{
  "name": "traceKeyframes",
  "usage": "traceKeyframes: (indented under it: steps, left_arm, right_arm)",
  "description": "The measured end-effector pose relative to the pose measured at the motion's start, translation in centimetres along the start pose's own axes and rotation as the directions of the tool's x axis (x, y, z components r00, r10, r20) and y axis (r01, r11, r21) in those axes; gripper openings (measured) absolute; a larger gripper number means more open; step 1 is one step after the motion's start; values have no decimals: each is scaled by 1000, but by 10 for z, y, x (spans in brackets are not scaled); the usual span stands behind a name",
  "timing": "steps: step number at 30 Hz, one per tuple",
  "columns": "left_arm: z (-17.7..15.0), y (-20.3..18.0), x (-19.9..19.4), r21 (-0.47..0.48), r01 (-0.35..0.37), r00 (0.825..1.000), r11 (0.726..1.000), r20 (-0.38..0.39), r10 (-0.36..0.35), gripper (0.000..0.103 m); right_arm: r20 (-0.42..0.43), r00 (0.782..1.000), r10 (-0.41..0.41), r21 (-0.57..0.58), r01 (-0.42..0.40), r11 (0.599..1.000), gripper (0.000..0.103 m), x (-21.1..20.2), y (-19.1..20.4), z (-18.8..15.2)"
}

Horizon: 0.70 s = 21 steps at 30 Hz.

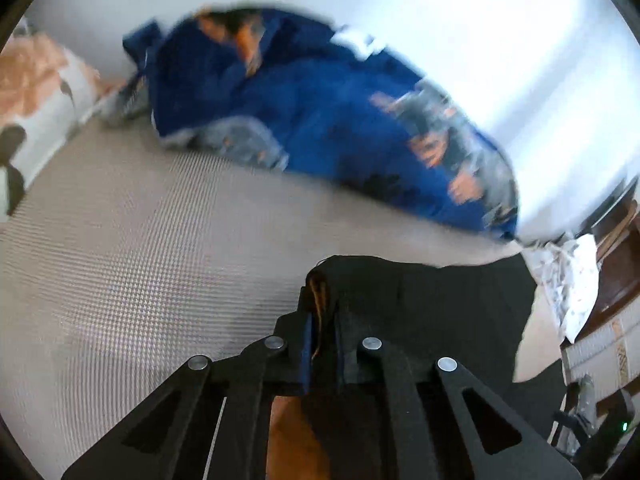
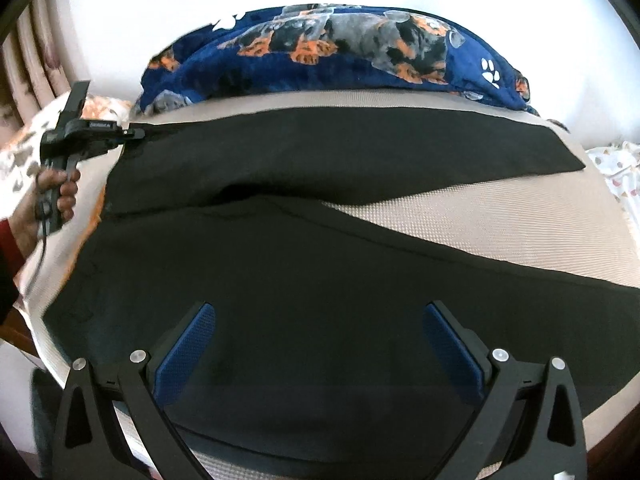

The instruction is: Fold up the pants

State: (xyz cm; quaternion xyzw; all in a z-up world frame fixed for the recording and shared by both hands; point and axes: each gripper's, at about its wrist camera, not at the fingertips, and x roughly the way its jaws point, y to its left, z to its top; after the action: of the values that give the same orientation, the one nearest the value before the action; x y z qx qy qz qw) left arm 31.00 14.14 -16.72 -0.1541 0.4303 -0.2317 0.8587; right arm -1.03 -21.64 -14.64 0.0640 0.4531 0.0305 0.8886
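Black pants (image 2: 320,280) lie spread on the beige bed (image 2: 520,224), both legs running to the right with a gap between them. My left gripper (image 1: 322,320) is shut on the waistband corner of the pants (image 1: 420,300); it shows in the right wrist view (image 2: 132,133) at the far left corner of the pants. My right gripper (image 2: 320,344) is open, its blue pads (image 2: 188,356) apart, hovering over the near leg of the pants and holding nothing.
A blue dog-print blanket (image 2: 340,52) is bunched along the far side of the bed, also in the left wrist view (image 1: 320,112). A floral pillow (image 1: 36,80) lies at the left. A patterned sheet (image 2: 616,164) and wooden furniture (image 1: 620,264) are at the right.
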Motion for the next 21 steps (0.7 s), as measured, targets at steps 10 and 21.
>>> traceKeyframes:
  steps: [10,21]
  left_arm:
    - [-41,-61,-106,156,27,978,987,201,-58,8]
    - [-125,-89,-162,210,62,972,976,210,-107,9]
  right_arm:
    - [73,929,364,249,-370,895,103,3,-43,62]
    - [166,803,573,531,-562,634,100,62,-78,125]
